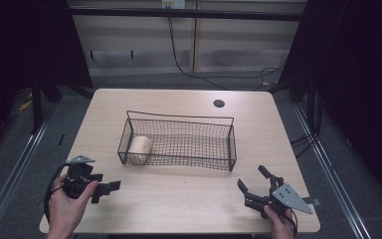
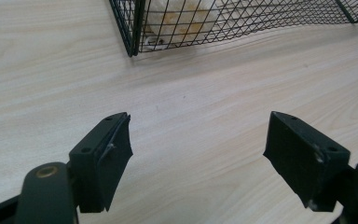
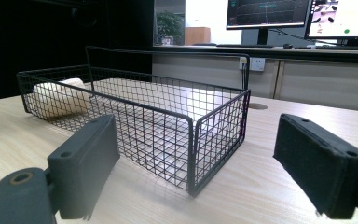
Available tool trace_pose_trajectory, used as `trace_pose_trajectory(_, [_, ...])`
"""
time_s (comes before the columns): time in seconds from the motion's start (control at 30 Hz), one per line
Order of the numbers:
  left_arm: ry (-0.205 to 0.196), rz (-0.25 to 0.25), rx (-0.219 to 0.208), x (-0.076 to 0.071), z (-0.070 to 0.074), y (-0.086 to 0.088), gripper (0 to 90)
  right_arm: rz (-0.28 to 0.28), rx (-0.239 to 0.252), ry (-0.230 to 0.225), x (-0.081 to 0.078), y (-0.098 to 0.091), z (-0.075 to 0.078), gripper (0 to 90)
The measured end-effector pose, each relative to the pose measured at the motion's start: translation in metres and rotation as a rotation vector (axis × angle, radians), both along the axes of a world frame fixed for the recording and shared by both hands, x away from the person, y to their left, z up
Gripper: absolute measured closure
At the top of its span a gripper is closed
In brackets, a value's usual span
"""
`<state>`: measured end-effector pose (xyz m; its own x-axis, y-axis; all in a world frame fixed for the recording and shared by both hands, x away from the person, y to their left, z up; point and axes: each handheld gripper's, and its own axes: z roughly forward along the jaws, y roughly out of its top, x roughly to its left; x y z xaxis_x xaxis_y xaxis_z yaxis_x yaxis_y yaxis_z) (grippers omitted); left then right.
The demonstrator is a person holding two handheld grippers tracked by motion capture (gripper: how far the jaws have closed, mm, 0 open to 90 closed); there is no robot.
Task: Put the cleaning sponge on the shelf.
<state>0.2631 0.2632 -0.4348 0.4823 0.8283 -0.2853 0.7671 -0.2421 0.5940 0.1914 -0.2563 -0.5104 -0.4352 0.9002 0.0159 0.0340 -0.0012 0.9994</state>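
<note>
A black wire basket [image 1: 179,118] stands at the middle of the wooden table [image 1: 189,199]. Inside its left end lies a pale beige roll [image 1: 141,146]. My left gripper [image 1: 107,190] rests near the table's front left corner in a hand, jaws open and empty, pointing right. In the left gripper view the left gripper [image 2: 200,121] faces the basket's corner [image 2: 135,28], with the roll [image 2: 177,18] behind the mesh. My right gripper [image 1: 252,178] sits at the front right, open and empty. From the right gripper view the right gripper [image 3: 196,126] faces the basket's near corner [image 3: 214,135], with the roll [image 3: 58,98] at the far end.
A round dark hole [image 1: 219,103] marks the table's far right. Metal rails [image 1: 20,159] run along the floor on both sides. A black cable [image 1: 189,69] hangs behind the table. Monitors [image 3: 265,11] stand on a counter beyond.
</note>
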Motion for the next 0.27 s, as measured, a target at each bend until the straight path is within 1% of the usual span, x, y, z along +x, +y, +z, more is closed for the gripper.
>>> trace_pose_trajectory(0.03, [-0.001, 0.000, -0.001, -0.001, -0.002, 0.001, 22.2, 0.001, 0.000, 0.000, 0.000, 0.000, 0.000, 13.1])
trace_pose_trajectory(0.07, [0.008, 0.011, -0.014, -0.002, -0.006, 0.002, 22.2, 0.002, 0.000, 0.000, 0.000, 0.000, 0.000, 13.1])
trace_pose_trajectory(0.13, [0.027, 0.007, -0.012, -0.002, -0.010, 0.005, 22.2, 0.005, 0.004, 0.001, 0.000, 0.000, 0.000, 13.1])
trace_pose_trajectory(0.2, [0.048, 0.021, 0.022, -0.002, -0.015, 0.006, 22.2, 0.010, 0.005, 0.002, 0.000, 0.000, 0.000, 13.1])
trace_pose_trajectory(0.23, [0.050, 0.021, 0.021, -0.001, -0.017, 0.007, 22.3, 0.009, -0.003, -0.001, 0.000, 0.000, 0.000, 13.1])
trace_pose_trajectory(0.27, [0.063, 0.013, 0.024, -0.001, -0.018, 0.006, 22.3, 0.008, -0.004, -0.001, 0.001, 0.000, 0.000, 13.1])
